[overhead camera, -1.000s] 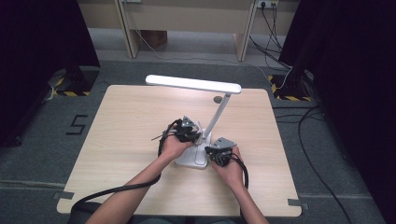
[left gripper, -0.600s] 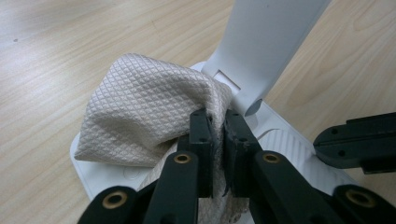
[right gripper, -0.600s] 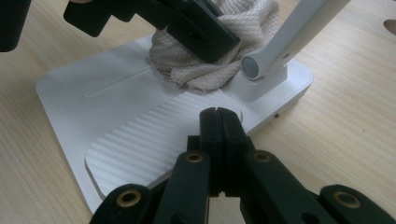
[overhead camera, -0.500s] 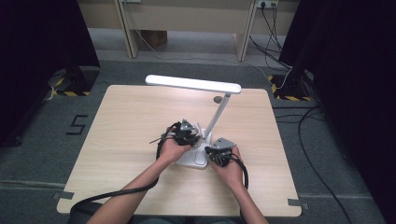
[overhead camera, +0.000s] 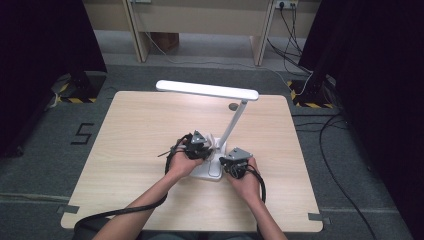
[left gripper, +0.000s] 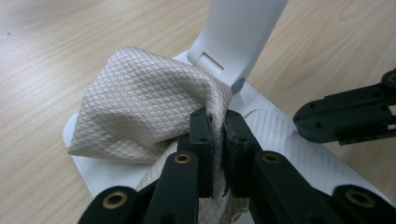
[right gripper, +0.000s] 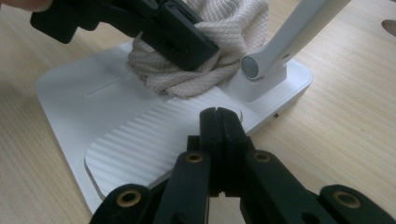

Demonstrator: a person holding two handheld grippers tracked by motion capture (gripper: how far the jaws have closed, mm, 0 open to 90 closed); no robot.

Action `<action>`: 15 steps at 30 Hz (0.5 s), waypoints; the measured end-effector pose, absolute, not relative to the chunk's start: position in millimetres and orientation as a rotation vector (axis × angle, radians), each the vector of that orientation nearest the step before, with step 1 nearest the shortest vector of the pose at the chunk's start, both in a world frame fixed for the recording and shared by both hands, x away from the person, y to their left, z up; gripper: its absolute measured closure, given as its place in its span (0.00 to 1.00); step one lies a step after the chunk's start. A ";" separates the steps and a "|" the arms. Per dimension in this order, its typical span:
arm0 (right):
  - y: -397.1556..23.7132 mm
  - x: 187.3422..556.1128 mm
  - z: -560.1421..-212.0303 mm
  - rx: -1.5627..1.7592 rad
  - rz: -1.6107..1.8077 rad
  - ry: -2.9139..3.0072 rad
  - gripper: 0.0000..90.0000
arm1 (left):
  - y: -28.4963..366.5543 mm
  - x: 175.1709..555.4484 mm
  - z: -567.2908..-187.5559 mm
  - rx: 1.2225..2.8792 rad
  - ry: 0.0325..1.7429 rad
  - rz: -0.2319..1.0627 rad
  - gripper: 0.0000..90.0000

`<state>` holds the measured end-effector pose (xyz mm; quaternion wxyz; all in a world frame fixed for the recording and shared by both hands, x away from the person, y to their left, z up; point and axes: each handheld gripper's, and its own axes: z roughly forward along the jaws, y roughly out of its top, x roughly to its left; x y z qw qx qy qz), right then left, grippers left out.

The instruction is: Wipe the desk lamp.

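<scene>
Table: I see the light wooden table (overhead camera: 125, 150) across the middle of the high view, with dark carpet around it.
Lamp: a white desk lamp (overhead camera: 207, 90) stands at centre frame in the high view; its long flat head runs left to right above the tabletop and a slanted arm (overhead camera: 233, 123) leads down to the base.
Lamp base: the flat white base (right gripper: 70, 93) lies on the table; in my right gripper view it covers the left and centre of the frame, with a ribbed patch (right gripper: 140, 140) toward the bottom and the arm's hinge (right gripper: 252, 65) at upper right.
My hands: both forearms come in from the bottom of the high view, one on each side of the base.
Cloth: a beige woven cloth (left gripper: 140, 102) sits bunched on the base just beside the foot of the arm, at centre-left of my left gripper view and at top centre of my right gripper view (right gripper: 224, 23).
Left gripper: my left gripper (left gripper: 217, 140) is clamped on a fold of the cloth, jaws pinching it at lower centre of its own view; in the high view it is at (overhead camera: 195, 146).
Right gripper: my right gripper (right gripper: 219, 135) has its jaws pressed together with nothing between them, over the near edge of the base; in the high view it is at (overhead camera: 235, 159).
</scene>
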<state>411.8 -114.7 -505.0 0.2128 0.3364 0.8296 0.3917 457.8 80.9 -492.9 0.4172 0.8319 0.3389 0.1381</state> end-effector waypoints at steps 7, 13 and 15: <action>-114.8 411.8 -505.1 0.932 1.087 2.301 1.00 | 84.1 451.3 -494.1 2.085 0.837 0.345 0.92; -114.7 411.8 -505.1 0.935 1.089 2.300 1.00 | 85.9 445.4 -494.0 2.095 0.825 0.335 0.92; -114.8 411.6 -505.1 0.938 1.089 2.301 1.00 | 87.0 443.4 -494.0 2.097 0.823 0.328 0.92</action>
